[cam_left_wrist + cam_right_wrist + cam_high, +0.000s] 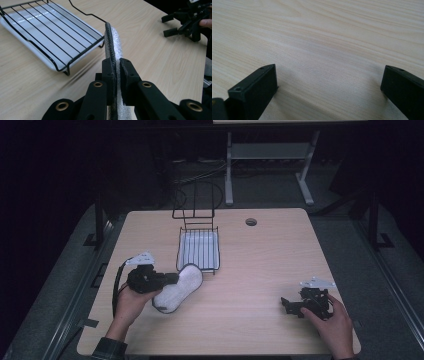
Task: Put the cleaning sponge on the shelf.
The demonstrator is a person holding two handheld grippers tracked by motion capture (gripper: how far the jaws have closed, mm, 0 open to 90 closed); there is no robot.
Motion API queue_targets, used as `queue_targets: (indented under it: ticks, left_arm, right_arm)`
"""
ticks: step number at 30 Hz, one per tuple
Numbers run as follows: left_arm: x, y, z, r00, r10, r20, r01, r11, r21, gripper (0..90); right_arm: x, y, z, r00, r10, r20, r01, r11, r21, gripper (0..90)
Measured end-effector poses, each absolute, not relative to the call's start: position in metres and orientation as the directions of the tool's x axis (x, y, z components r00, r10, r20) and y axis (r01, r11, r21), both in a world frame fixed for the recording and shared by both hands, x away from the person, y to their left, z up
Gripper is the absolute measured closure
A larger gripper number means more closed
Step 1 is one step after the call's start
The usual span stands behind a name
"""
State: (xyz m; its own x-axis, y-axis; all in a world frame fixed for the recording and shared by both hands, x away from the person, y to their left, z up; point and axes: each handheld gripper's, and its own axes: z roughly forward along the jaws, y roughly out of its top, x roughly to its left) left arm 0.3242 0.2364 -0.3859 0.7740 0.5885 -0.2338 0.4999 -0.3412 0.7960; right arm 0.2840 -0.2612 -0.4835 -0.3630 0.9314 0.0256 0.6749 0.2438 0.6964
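A white, peanut-shaped scrubbing pad (179, 287) with a dark edge lies left of centre on the wooden table (260, 260), its far end next to the wire rack. My left gripper (172, 279) is shut on the pad's near edge. In the left gripper view the pad (113, 41) stands edge-on between the closed jaws of the left gripper (117, 68). My right gripper (286, 304) rests low near the table's right front, held by a hand, jaws wide open. In its own view the right gripper (329, 82) has bare wood between its jaws.
A black wire rack (199, 249) sits over a white tray (15, 27) at the table's middle back, with an upright wire loop (195, 200) behind it. A round cable hole (251, 222) lies at the back right. Bare wood stretches between the two grippers.
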Motion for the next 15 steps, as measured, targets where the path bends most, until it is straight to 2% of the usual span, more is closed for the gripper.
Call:
queue_targets:
  ticks: [15]
  left_arm:
    - [0.344, 0.241, -0.374, 0.763, 0.601, -0.236, 0.497, -0.313, 0.809, 82.8]
  right_arm:
    - [0.284, -0.261, -0.484, -0.364, 0.931, 0.025, 0.675, 0.245, 0.697, 0.2]
